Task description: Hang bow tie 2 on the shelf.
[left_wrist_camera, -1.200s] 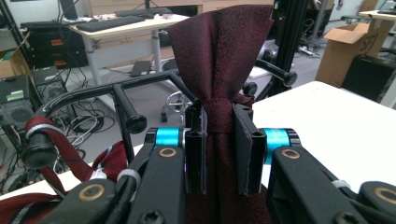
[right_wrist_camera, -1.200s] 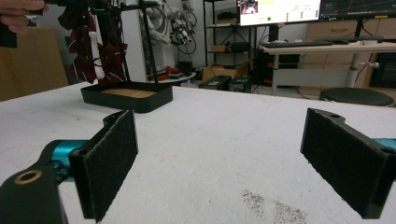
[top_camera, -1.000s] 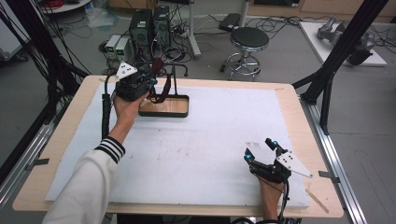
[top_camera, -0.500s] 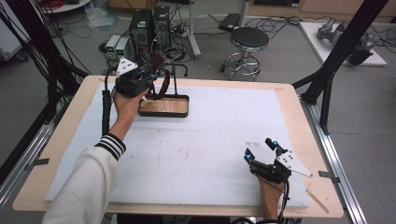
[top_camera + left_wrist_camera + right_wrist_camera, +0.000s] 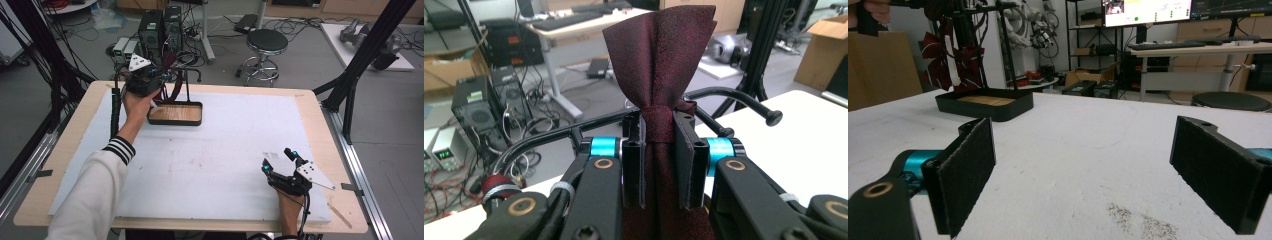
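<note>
Upper left of the high view: the left gripper (image 5: 161,80) pinches a dark red tie (image 5: 664,75) tight, up by the black rack (image 5: 186,86) over its wooden-floored tray (image 5: 176,114). Lower right, the right gripper (image 5: 281,161) rests on the white mat (image 5: 225,160), jaws spread wide, holding nothing.

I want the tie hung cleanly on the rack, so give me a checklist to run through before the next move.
1. Left tool shut on the tie: ok, cloth bunched between the pads.
2. Tie raised to the rack arms: ok, black bar just behind the tool.
3. Tie already over a bar: cannot tell.
4. Rack base flat on the mat: ok.
5. Right tool out of the way: ok, open, low over the mat near the front right corner.
6. Path between tie and bar tip clear: cannot tell.
</note>
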`<state>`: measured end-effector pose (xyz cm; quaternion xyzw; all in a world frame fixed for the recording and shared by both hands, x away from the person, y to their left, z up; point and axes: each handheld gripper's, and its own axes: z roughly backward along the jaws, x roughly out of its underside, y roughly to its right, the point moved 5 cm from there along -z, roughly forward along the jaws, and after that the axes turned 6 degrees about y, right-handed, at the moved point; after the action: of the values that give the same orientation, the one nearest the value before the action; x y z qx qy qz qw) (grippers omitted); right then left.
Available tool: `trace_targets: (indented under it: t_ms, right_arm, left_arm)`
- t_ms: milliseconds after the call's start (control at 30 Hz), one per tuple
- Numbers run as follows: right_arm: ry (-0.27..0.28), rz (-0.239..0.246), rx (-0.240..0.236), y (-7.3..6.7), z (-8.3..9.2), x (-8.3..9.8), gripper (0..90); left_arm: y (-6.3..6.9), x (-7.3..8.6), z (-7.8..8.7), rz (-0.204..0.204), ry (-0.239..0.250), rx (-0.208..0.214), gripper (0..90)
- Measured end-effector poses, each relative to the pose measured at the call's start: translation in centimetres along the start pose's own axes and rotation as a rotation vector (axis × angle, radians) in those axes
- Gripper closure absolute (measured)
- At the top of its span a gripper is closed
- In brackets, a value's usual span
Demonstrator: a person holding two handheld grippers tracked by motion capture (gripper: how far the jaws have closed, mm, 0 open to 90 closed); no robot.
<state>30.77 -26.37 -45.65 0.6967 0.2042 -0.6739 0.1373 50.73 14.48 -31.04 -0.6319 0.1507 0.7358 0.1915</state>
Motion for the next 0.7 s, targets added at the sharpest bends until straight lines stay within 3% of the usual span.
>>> trace_targets:
  t_ms: [700]
  right_arm:
    - [0.008, -0.005, 0.001, 0.1, 0.0, 0.0, 10.2]
  left_arm:
    - [-0.6, -0.5, -1.3, -0.006, -0.029, -0.001, 75.8]
